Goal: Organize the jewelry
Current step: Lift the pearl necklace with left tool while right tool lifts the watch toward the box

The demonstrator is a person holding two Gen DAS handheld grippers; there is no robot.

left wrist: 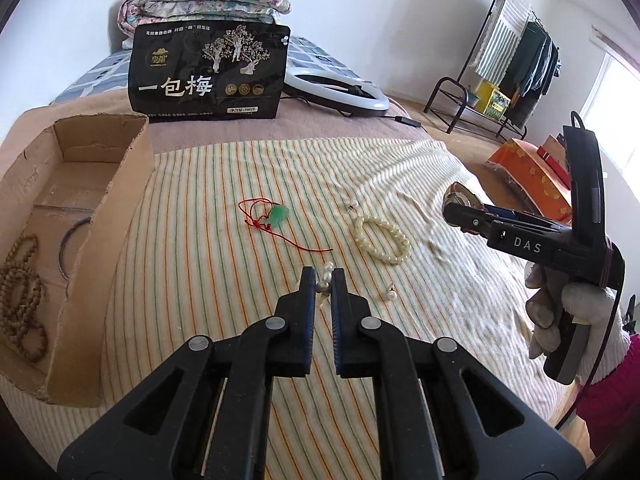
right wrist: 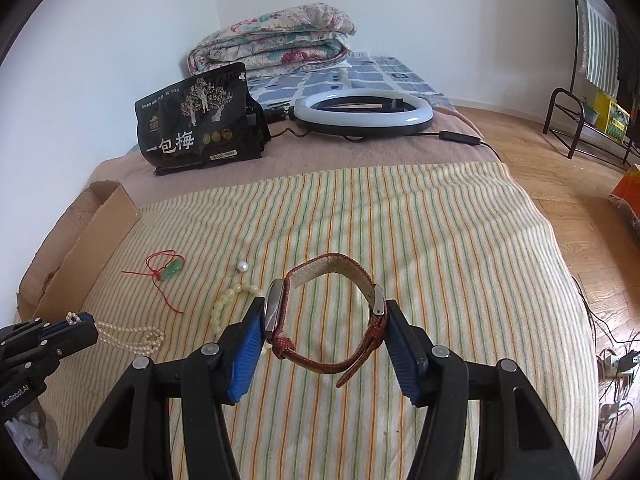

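Note:
My left gripper is shut on a white pearl necklace. In the right wrist view the strand trails from it onto the striped cloth. My right gripper is shut on a red-strapped watch, one pad on the case and the other on the buckle, with the watch lifted off the cloth. On the cloth lie a jade pendant on a red cord, a cream bead bracelet and two loose pearl earrings. A cardboard box at the left holds brown bead strands and a dark bangle.
A black snack bag stands behind the cloth, with a ring light and its cable beside it and a folded quilt further back. The bed edge drops to a wooden floor on the right, near an orange bag and a clothes rack.

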